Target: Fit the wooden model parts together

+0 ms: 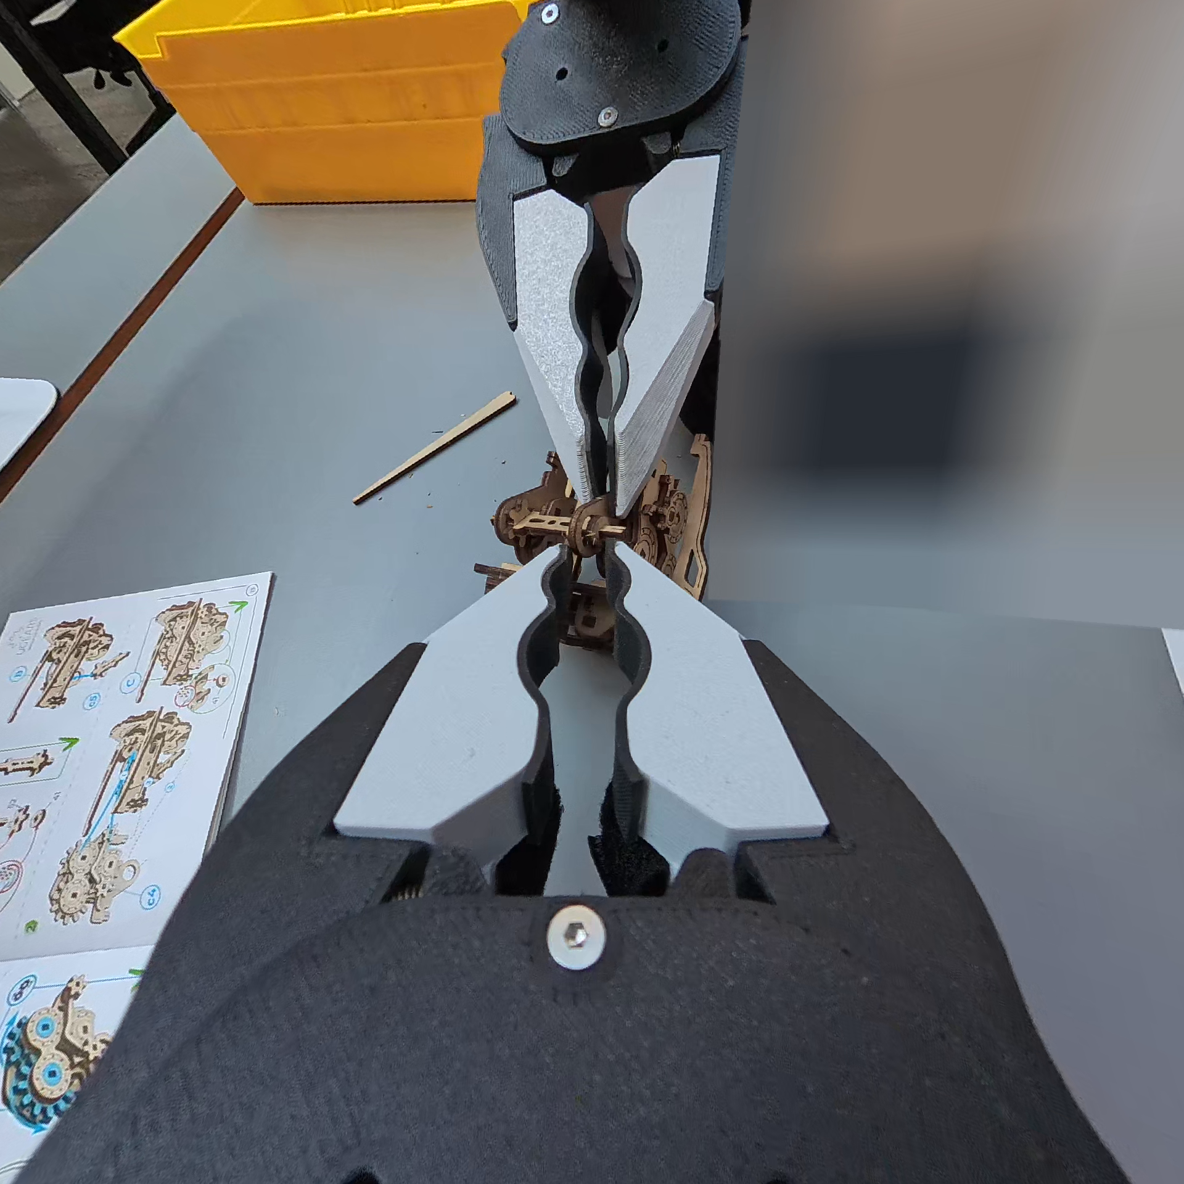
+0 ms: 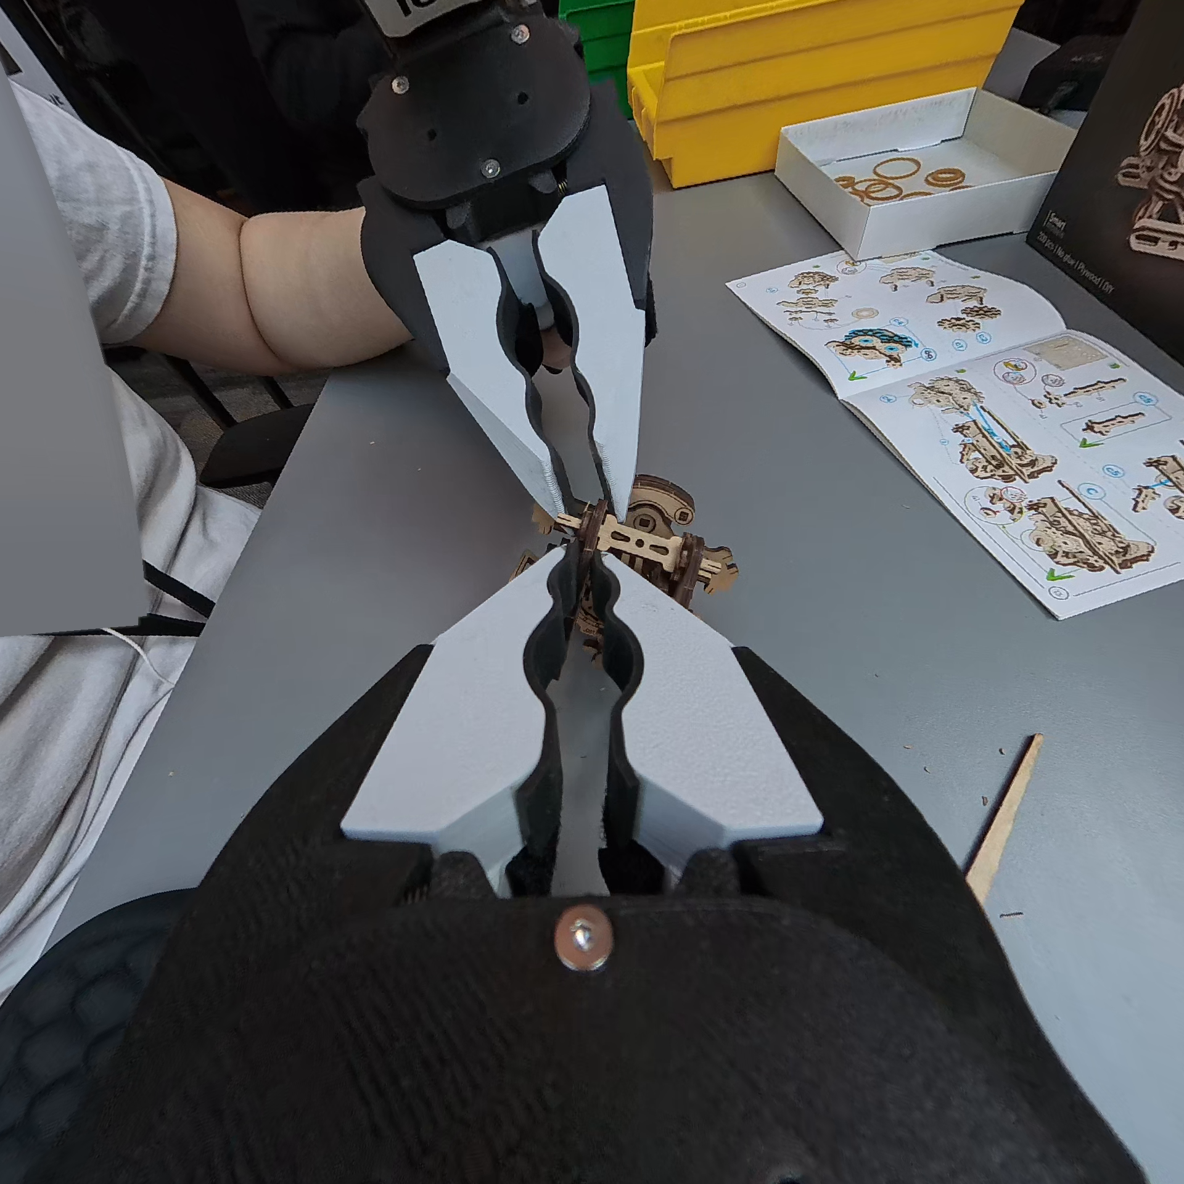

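The left gripper and the right gripper met tip to tip over the grey table, and both were clenched on the same small wooden axle assembly, a thin shaft with dark round discs. In the left wrist view the right gripper came down from 12 o'clock and pinched the shaft beside one disc. The axle assembly was held just above the larger wooden model, which stood on the table right behind the tips.

A loose wooden strip lay at 10 o'clock from the model. The open instruction booklet, with printed diagrams, lay at 8 o'clock. A yellow bin stood at 11 o'clock. In the right wrist view a white box of wooden rings and a dark product box with white lettering were at 2 o'clock.
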`<state>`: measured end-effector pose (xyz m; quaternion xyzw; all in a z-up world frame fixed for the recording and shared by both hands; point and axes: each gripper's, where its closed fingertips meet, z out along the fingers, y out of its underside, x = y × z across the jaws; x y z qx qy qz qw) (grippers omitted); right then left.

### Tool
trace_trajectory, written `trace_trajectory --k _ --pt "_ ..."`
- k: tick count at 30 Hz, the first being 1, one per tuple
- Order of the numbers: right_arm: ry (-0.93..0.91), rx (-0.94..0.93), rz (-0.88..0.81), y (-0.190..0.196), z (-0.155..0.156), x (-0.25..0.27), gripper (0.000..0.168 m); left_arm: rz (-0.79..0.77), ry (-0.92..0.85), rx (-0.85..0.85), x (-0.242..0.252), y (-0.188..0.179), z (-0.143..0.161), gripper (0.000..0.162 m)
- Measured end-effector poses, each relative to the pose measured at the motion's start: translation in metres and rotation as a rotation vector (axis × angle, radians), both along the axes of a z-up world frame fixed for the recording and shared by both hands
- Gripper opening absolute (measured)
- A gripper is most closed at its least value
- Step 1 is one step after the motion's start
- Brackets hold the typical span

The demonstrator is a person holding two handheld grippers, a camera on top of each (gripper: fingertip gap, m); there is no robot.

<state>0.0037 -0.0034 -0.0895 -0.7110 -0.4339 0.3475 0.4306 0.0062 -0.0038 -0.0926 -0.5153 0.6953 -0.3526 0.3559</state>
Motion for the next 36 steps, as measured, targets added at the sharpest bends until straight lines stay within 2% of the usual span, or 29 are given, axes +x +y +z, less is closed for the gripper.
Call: trace_trajectory --k 15,27,32,36 --pt "-0.042 0.069 -0.011 0.0001 0.0031 0.0001 0.005 0.001 -0.011 0.01 0.0008 -0.0012 0.0012 0.003" --pt "-0.098 0.117 -0.05 0.0025 0.0047 0.0007 0.0 0.007 -0.015 0.069 -0.0005 0.0007 0.0035 0.002" --pt "-0.112 0.158 -0.013 -0.0027 0.0046 -0.0031 0.0 -0.02 -0.019 -0.003 -0.0051 0.0007 0.0061 0.025" --pt "-0.133 0.18 0.002 -0.006 0.0045 -0.0063 0.0 -0.038 -0.032 -0.022 -0.0045 -0.0029 0.0077 0.018"
